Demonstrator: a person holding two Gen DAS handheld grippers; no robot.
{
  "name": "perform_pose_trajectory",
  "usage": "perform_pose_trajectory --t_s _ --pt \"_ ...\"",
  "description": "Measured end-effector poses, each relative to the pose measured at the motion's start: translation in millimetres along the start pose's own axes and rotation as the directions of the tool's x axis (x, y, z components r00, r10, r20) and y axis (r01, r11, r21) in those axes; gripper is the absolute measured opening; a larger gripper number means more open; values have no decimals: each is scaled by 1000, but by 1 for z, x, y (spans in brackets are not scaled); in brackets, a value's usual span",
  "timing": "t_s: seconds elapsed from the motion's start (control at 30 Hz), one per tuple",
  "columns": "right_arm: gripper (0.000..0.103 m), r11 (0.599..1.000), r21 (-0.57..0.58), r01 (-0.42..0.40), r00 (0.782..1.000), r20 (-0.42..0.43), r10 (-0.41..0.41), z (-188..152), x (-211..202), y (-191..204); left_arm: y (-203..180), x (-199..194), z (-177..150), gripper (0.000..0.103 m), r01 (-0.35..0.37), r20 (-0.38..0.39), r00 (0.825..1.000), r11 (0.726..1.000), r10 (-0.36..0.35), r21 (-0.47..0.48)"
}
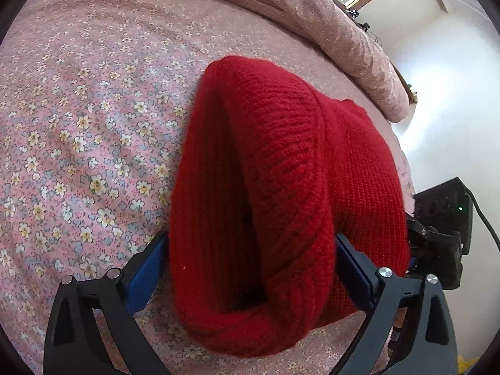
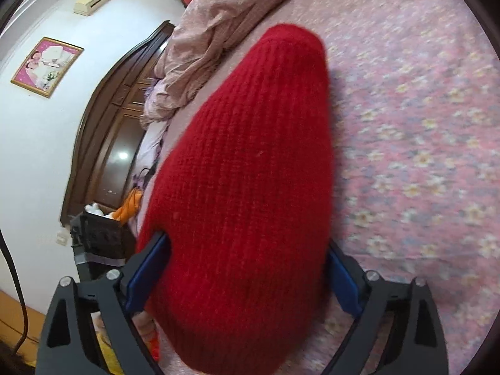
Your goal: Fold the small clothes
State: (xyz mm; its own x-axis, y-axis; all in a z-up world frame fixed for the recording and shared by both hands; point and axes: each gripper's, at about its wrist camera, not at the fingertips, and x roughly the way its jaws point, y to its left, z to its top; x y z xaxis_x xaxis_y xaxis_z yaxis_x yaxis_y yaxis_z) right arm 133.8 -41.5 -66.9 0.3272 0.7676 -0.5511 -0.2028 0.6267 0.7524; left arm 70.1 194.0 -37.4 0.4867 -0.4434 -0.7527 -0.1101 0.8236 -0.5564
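A: Where does the thick red knitted garment [image 1: 275, 193] sit right now?

B: On the bed, over the pink floral bedsheet [image 1: 87, 118]. In the left wrist view it fills the centre and runs up toward 12 o'clock, with a doubled fold open toward the camera. The rumpled dusty-pink quilt [image 1: 337, 31] lies beyond it, from 12 round to 2 o'clock.

A: And the grippers?

B: The left gripper [image 1: 253, 250] has its jaws set wide, one blue pad either side of the bulky fold. I judge the knit is bunched between them, but I cannot tell whether they are pressing it or only straddling it. The right gripper [image 2: 247, 256] looks the same: jaws wide, the red knit swelling between and over the pads.

A: What might go wrong?

B: The wool is thick and springy. If the pads hold only the outer layer, the inner layer could slide out and the fold could open. A lopsided pull between the two grippers might skew the edges. The right view is blurred, so its contact is uncertain. Dragging could also ruck the bedsheet beneath.
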Motion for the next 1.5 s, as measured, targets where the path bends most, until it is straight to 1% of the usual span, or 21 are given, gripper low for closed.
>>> perform_pose_trajectory --t_s 0.07,0.1,0.13,0.2,0.23,0.33,0.43,0.57,0.73,0.8,0.93,1.0,1.1,1.13,1.2,1.27,1.3,1.33,1.37,1.43,1.5 --pt "95 1000 -13 -3 1000 -2 3 2 5 2 3 0 2 85 49 -3 999 999 -49 -21" --pt "94 1000 -13 -6 1000 -1 6 3 5 2 6 1 4 80 75 -6 997 997 -75 -37" --pt "91 1000 -11 -13 1000 2 13 3 5 3 9 2 5 73 114 -8 993 991 -114 -64" --pt "85 1000 -3 -24 1000 16 24 2 2 2 15 5 5 65 193 -9 981 973 -196 -123" --pt "81 1000 -2 -30 999 28 30 1 -1 3 17 5 5 64 206 -7 978 969 -209 -138" --pt "72 999 -19 -35 998 47 35 -1 -9 9 13 0 3 58 204 9 979 972 -204 -121" --pt "66 997 -18 -74 995 65 75 1 -21 17 6 -8 -1 54 211 25 977 971 -210 -113" --pt "64 994 -25 -108 990 90 110 2 -47 29 -10 -13 -1 51 255 31 967 960 -253 -112" --pt "63 991 -26 -131 984 120 134 -6 -86 30 -55 -17 -12 46 272 4 962 962 -272 -27" --pt "63 991 -26 -128 983 129 131 -12 -102 28 -71 -16 -15 46 267 -10 964 964 -267 3" --pt "63 995 -4 -101 985 137 101 -28 -131 15 -99 -4 -30 46 267 -78 961 963 -264 40" --pt "63 996 8 -88 988 130 86 -36 -140 4 -109 2 -40 46 254 -106 963 965 -247 58" --pt "63 997 43 -57 993 106 52 -45 -146 -16 -119 12 -54 46 210 -140 971 973 -195 99" --pt "64 997 58 -40 995 94 35 -47 -145 -24 -120 15 -57 46 191 -145 974 976 -175 108" --pt "66 997 63 45 997 66 -49 -51 -141 -37 -120 17 -61 46 162 -146 979 980 -144 119" --pt "68 987 17 160 986 38 -161 -53 -132 -38 -119 16 -64 46 126 -140 984 984 -108 127" --pt "70 981 -6 195 981 23 -195 -55 -126 -38 -118 15 -65 46 117 -139 985 985 -99 130" --pt "71 979 -29 204 979 21 -203 -57 -119 -39 -117 13 -67 46 103 -134 987 985 -85 135" --pt "71 979 -31 200 980 24 -199 -57 -116 -38 -109 7 -68 46 91 -129 989 986 -73 140" --pt "72 978 -41 205 979 26 -204 -54 -111 -35 -106 1 -69 46 58 -110 993 987 -42 147" --pt "74 970 -77 229 973 29 -228 -52 -103 -29 -96 -3 -73 46 34 -102 995 989 -20 144"
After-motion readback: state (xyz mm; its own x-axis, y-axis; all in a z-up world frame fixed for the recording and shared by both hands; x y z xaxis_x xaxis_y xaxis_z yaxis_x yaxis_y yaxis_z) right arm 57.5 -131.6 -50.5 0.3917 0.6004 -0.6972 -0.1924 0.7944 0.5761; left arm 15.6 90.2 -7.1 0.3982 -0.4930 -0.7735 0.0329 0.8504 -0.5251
